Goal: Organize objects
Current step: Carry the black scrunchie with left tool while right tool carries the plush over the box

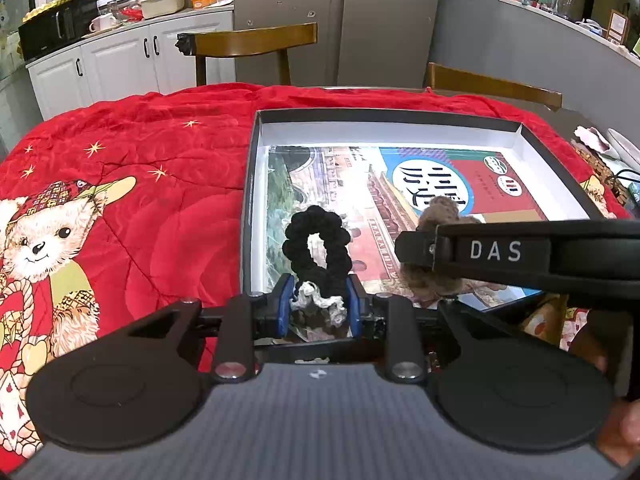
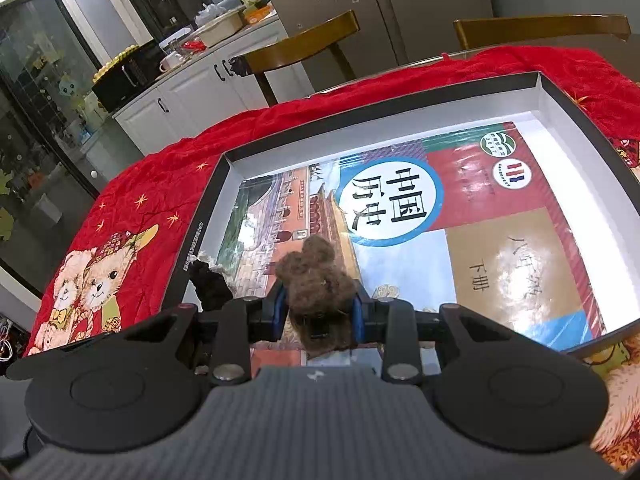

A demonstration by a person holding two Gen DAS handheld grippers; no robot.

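Two scrunchies held over an open box.

The black scrunchie (image 1: pixel 318 252) sits clamped in the left gripper (image 1: pixel 319 307), the brown scrunchie (image 2: pixel 316 284) clamped in the right gripper (image 2: pixel 319 312), both above the book (image 2: pixel 460 216) lying in the shallow box (image 2: pixel 560 92) on the red blanket (image 1: pixel 140 160).

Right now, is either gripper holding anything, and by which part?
Left gripper pinches the black knitted scrunchie at its black-and-white near end. Right gripper clamps the brown fuzzy scrunchie at its near end.
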